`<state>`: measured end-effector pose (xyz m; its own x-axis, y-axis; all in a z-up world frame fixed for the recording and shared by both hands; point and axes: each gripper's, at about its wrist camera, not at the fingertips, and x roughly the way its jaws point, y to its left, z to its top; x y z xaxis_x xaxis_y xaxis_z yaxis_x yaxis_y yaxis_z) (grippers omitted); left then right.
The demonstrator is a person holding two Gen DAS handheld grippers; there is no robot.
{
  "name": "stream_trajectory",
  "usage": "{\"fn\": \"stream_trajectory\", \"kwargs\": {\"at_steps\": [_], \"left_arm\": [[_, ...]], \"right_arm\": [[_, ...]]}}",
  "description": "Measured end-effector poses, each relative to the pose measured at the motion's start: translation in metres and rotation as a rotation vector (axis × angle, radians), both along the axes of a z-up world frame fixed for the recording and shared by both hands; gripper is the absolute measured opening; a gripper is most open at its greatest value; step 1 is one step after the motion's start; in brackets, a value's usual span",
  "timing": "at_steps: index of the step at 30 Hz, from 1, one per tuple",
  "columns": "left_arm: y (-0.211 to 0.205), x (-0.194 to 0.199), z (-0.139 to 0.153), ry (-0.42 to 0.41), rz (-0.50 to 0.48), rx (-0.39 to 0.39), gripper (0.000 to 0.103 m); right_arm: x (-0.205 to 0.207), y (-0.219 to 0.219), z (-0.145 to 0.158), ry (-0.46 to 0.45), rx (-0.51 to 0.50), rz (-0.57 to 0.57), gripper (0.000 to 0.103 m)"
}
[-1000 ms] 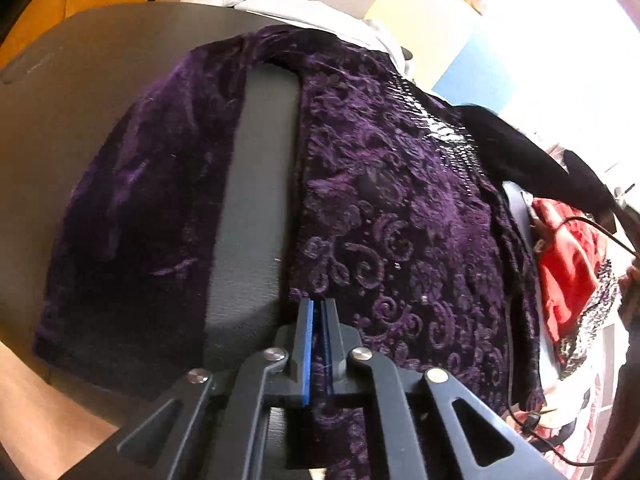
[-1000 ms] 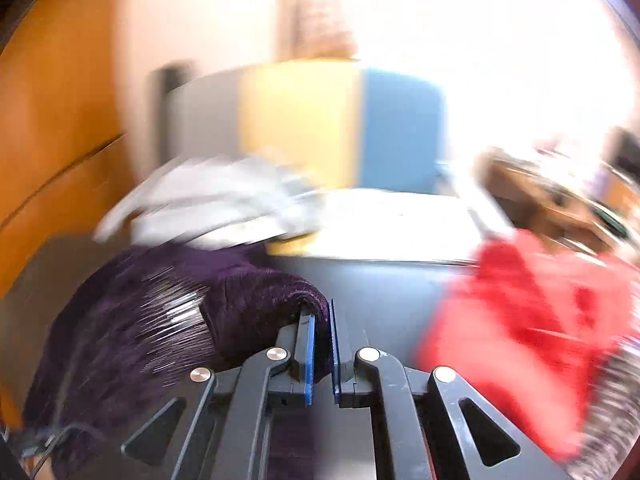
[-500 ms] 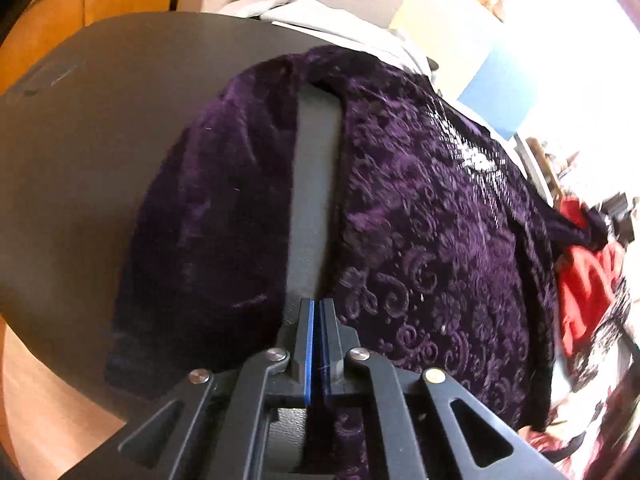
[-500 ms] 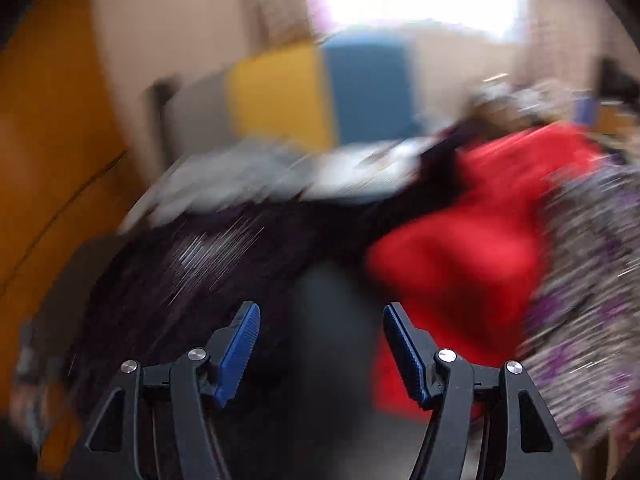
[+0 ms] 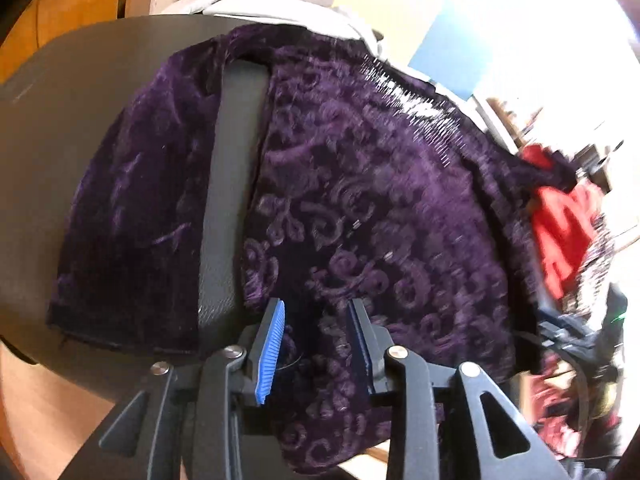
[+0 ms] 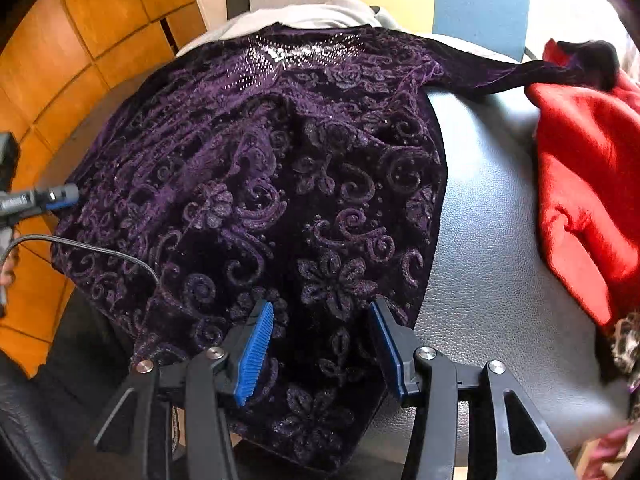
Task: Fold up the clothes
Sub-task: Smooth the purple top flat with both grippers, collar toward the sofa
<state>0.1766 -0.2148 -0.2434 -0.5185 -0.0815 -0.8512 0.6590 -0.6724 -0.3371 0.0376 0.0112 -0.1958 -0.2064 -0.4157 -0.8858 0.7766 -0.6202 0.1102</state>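
Observation:
A dark purple velvet garment (image 5: 380, 208) with a raised floral pattern lies spread on a dark leather-like tabletop (image 5: 80, 128). One part of it lies to the left (image 5: 132, 216), split off by a bare strip of table. It also fills the right wrist view (image 6: 272, 184), with a sleeve (image 6: 500, 68) stretched to the right. My left gripper (image 5: 316, 316) is open over the garment's near edge. My right gripper (image 6: 320, 316) is open above its near hem. Neither holds cloth.
A red garment (image 6: 580, 168) lies in a pile at the right, also showing in the left wrist view (image 5: 568, 224). A white cloth (image 6: 312, 16) lies behind the purple one. A cable (image 6: 80, 248) and the other gripper's fingers (image 6: 40, 200) show at the left. Orange wood panels (image 6: 80, 40) stand behind.
Both grippers have opened and let go of the purple garment, which now lies flat. The right gripper swung back over it.

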Motion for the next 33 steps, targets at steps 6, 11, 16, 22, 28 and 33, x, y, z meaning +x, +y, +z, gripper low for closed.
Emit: {"fn": "stream_trajectory", "kwargs": {"at_steps": [6, 11, 16, 22, 28, 33], "left_arm": [[0.007, 0.007, 0.002, -0.119, -0.001, -0.139, 0.000], [-0.021, 0.049, 0.007, -0.004, 0.108, 0.003, 0.013], [-0.026, 0.084, 0.010, 0.089, 0.159, 0.070, 0.029], [0.007, 0.095, -0.002, 0.049, 0.051, 0.057, 0.034], [0.022, 0.078, -0.022, 0.019, 0.095, 0.064, 0.027], [0.017, 0.095, -0.005, 0.035, 0.139, 0.032, 0.005]], "right_arm": [[0.000, 0.003, -0.001, 0.006, 0.028, -0.004, 0.051], [-0.004, 0.019, -0.001, -0.017, 0.052, -0.031, 0.056], [-0.012, 0.025, -0.002, -0.070, -0.045, -0.099, 0.078], [0.004, 0.002, -0.008, -0.024, 0.017, -0.033, 0.103], [0.000, 0.000, -0.005, -0.049, 0.020, -0.066, 0.103], [0.000, -0.001, 0.010, -0.031, -0.030, -0.103, 0.100]]}}
